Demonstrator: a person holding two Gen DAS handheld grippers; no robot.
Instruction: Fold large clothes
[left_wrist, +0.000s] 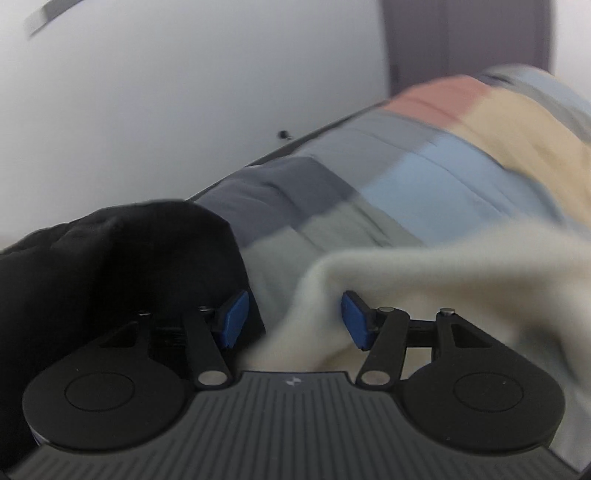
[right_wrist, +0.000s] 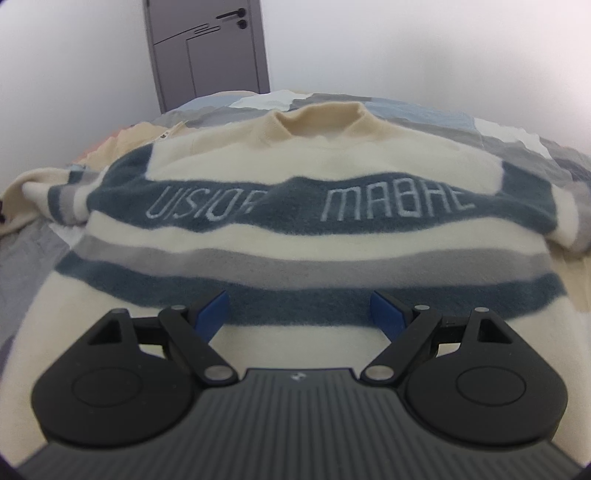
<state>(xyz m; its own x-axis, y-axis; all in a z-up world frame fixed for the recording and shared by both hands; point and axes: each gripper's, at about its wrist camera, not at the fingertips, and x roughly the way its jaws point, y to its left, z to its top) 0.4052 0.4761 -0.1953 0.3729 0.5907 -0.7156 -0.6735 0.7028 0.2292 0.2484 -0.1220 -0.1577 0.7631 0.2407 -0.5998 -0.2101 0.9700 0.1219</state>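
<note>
White walls behind, a patchwork bedspread (right_wrist: 461, 118) covering the bed underneath everything.

Right wrist view, near to far: the right gripper (right_wrist: 301, 314) has its jaws spread wide, nothing between the blue pads (right_wrist: 212, 312), which sit just over the sweater's (right_wrist: 295, 236) lower part. The sweater lies flat, front up, on the bedspread: cream w/ dark teal and grey stripes, and pale lettering across the widest teal band at chest level. Its tan collar (right_wrist: 319, 120) is at the far end. One sleeve runs off to the left edge of the view, the other bends down at the right. Beyond the collar, more patches of bedspread in grey, blue and white, then a grey door (right_wrist: 207, 51) w/ a black handle in the back wall.

Left wrist view, blurry: the left gripper (left_wrist: 293, 319) has its jaws about halfway apart, nothing pinched. A fold of cream sweater fabric (left_wrist: 424, 280) rises just in front of the right-hand pad and partly into the gap; can't tell whether it touches the pad. Close on the left, a black cloth (left_wrist: 122, 266) bunches up next to the other pad and blocks that side of the view; what it is can't be told. Past both, bedspread squares in dark grey, light blue, tan and pink (left_wrist: 406, 162), a dark bed edge along them, then white wall and a dark brown door frame (left_wrist: 469, 37) at the top.
</note>
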